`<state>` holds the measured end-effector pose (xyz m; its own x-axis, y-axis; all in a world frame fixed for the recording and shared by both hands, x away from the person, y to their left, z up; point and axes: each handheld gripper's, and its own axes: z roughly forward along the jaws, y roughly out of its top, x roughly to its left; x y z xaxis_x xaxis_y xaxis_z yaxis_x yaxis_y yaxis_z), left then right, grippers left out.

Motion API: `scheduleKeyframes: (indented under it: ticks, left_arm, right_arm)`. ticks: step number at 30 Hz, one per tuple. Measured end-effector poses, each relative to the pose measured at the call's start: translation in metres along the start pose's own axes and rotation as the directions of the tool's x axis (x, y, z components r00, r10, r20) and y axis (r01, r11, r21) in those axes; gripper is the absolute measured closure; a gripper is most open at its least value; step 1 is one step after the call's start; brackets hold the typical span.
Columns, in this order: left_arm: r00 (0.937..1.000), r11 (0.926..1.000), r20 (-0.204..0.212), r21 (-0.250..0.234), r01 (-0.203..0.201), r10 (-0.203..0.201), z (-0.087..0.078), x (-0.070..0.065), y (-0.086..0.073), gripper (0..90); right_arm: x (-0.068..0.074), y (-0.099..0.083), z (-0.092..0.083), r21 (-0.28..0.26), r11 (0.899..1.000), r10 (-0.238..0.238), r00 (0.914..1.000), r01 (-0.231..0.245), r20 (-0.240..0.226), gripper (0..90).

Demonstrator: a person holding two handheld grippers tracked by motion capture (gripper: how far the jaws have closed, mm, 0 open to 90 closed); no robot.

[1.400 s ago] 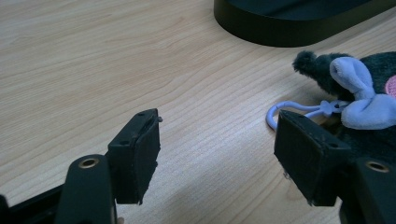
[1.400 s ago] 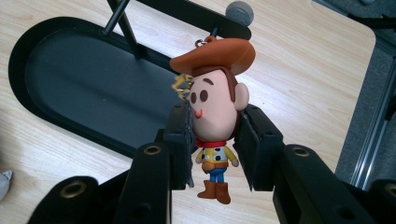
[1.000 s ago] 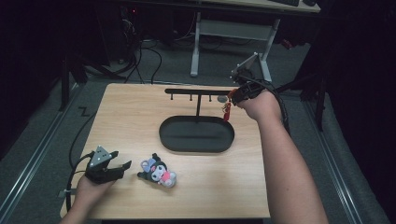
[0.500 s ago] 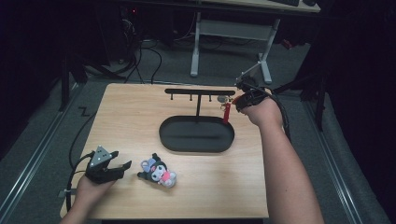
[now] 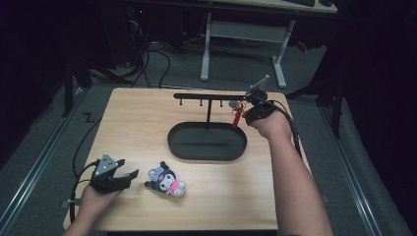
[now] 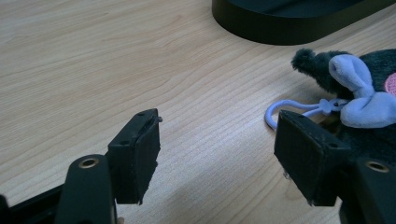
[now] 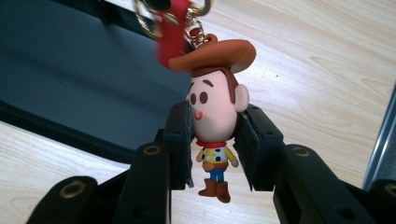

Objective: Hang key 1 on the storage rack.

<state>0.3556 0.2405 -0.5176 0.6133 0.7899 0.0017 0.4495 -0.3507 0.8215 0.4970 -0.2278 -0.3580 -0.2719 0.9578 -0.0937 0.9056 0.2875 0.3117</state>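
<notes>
- The right gripper (image 5: pixel 244 111) has its jaws closed partway on the head of a cowboy figure keychain (image 7: pixel 215 121) – pads pressing both cheeks, body and boots dangling below.
- The keychain sits at the right end of the black hook rack (image 5: pixel 209 96), its red strap (image 5: pixel 237 117) and gold ring up by the bar, above the rack's oval base (image 5: pixel 207 141).
- To do this step well, I judge: keep the squeeze steady on the head, guide the ring squarely along the peg, and avoid tugging sideways – the rack could tip.
- The left gripper (image 6: pixel 217 154) rests wide open on the table (image 5: pixel 147 118), holding nothing, just beside the plush toy (image 5: pixel 167 179) and its lilac clip (image 6: pixel 285 109).
- No brand, label or writing is readable anywhere.
</notes>
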Motion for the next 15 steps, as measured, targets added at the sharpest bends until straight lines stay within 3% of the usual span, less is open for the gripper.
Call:
scheduleKeyframes:
  ticks: [11,15]
  left_arm:
    - [1.0000,1.0000,0.000,0.001,0.000,0.000,0.0001,0.0000,0.0000,31.6]
    - [1.0000,1.0000,0.000,-0.002,0.002,-0.002,0.0003,0.0000,0.0001,31.6]
  right_arm:
    - [0.0027,0.0013,0.0100,0.011,1.000,0.008,0.9999,-0.008,-0.011,65.3]
    - [0.0036,0.0016,0.0097,0.005,1.000,0.012,0.9995,-0.012,-0.029,53.1]
